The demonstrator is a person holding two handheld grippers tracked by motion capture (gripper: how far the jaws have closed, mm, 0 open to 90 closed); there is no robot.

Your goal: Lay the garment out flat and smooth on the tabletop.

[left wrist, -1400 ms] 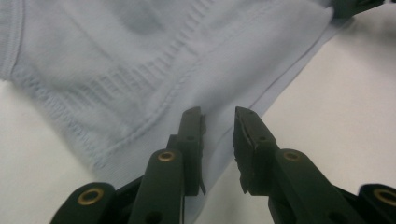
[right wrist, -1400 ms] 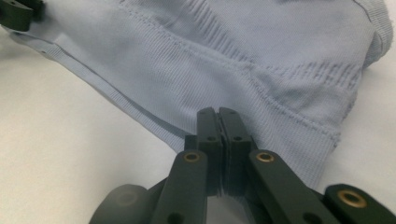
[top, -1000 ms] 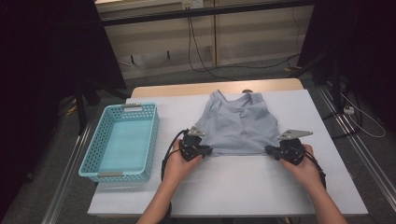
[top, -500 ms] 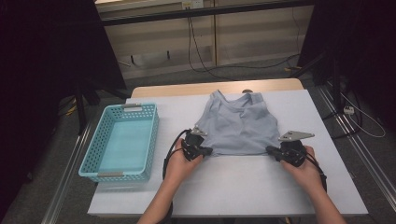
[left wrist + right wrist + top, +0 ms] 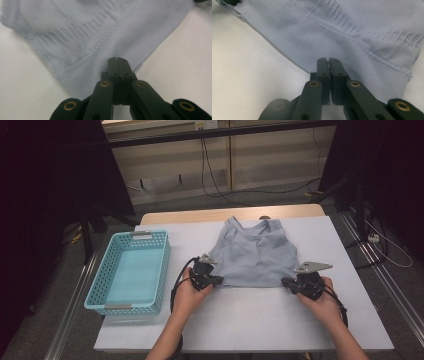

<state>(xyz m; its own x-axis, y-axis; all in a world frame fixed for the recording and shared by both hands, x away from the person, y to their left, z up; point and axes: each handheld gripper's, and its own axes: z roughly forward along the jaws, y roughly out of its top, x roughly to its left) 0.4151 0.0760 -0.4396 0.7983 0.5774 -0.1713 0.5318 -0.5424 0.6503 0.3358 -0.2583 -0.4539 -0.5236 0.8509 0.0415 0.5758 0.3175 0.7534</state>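
both forearms reached in from the table's near edge. the left gripper [image 5: 214, 281] had just pinched its fingers [image 5: 113, 65] together; the right gripper [image 5: 289, 283] held its fingers [image 5: 323, 65] pressed together too.

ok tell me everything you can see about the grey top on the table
The tank top is pale grey-blue ribbed knit with a stitched hem band, sleeveless, with two shoulder straps and a scooped neck. It lies spread nearly flat on the white table, straps toward the far edge, hem toward the person, right of the turquoise basket. The left gripper is shut on its near left hem corner and the right gripper on its near right hem corner.
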